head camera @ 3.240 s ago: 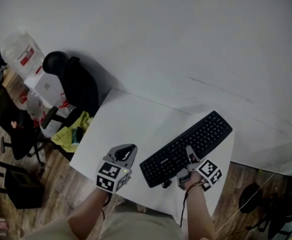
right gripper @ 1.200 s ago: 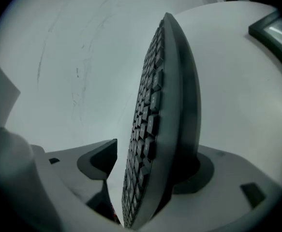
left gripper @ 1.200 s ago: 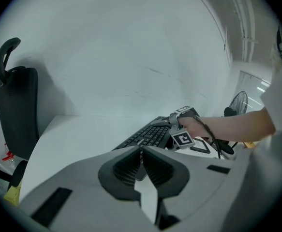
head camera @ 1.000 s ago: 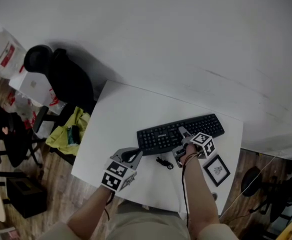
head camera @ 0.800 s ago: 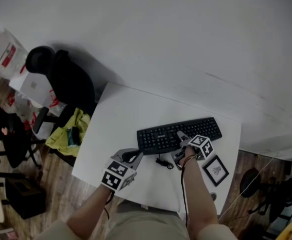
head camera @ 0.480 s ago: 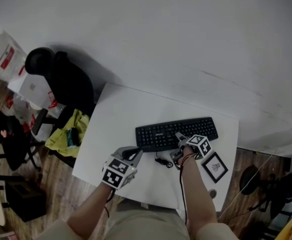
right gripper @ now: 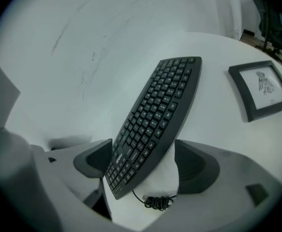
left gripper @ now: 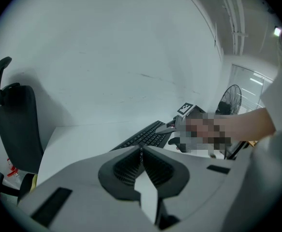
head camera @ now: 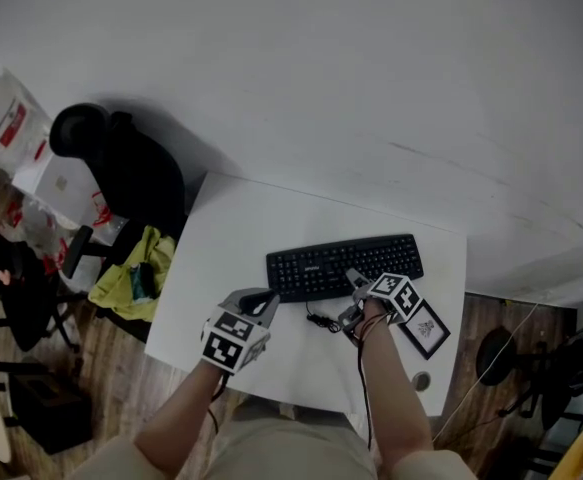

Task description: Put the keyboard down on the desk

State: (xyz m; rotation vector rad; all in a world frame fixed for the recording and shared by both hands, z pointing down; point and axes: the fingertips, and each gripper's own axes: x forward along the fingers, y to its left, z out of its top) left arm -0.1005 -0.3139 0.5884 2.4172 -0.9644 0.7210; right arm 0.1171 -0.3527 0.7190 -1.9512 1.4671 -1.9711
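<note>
The black keyboard lies flat on the white desk, parallel to the wall; it also shows in the left gripper view. My right gripper is at its near edge, right of centre. In the right gripper view the jaws stand wide apart with the keyboard between them, so my right gripper is open around it. The keyboard's coiled cable lies just in front. My left gripper hovers near the keyboard's left front corner, its jaws pressed together on nothing.
A small black picture frame lies flat right of my right hand, also in the right gripper view. A black office chair and a yellow cloth are left of the desk. A white wall runs behind.
The keyboard swung from a diagonal to level along the wall and moved left and back with my right gripper. The left gripper stayed near the front edge.
</note>
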